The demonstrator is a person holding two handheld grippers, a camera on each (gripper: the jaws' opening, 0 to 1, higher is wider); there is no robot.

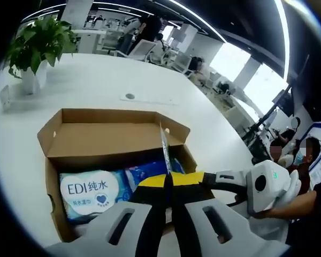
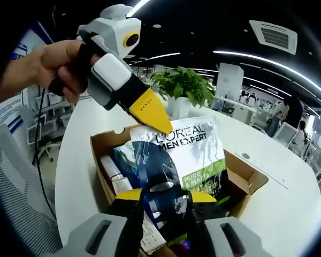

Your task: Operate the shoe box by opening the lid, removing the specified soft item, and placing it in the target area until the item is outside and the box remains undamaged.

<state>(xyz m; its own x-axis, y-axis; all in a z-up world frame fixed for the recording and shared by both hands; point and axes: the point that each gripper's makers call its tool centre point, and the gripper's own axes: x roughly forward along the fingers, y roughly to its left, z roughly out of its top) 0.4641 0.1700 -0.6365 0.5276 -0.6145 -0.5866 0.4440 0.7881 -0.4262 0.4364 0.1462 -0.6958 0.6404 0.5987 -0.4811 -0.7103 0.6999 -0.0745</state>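
The pack (image 2: 184, 155), a flat L'Oréal Men Expert sachet, stands upright above the open box (image 2: 246, 179), lifted clear of the things inside. Your right tool (image 2: 165, 199) pinches its lower edge between the yellow-tipped jaws, at 6 o'clock in the right gripper view. Your left tool (image 2: 155, 120) comes in from 10 o'clock in that view, its yellow tip touching the pack's top left corner, and your hand (image 2: 59, 67) grips its body; whether it is spread or pressed together, you cannot tell there.

In the left gripper view your left tool (image 1: 167, 184) has its jaws pressed together on the pack (image 1: 165, 147), seen edge-on as a thin sliver rising toward 12 o'clock. The right tool (image 1: 224, 179) reaches in from 3 o'clock, its tip beside yours.

The box (image 1: 112, 134) sits on the white tabletop (image 1: 96, 80), its lid folded back toward 12 o'clock. Inside it, at 8 o'clock, lies a wipes pack (image 1: 93, 194) marked EDI. A plant (image 1: 37, 45) in a white pot stands on the tabletop at 10 o'clock, well apart from the box.
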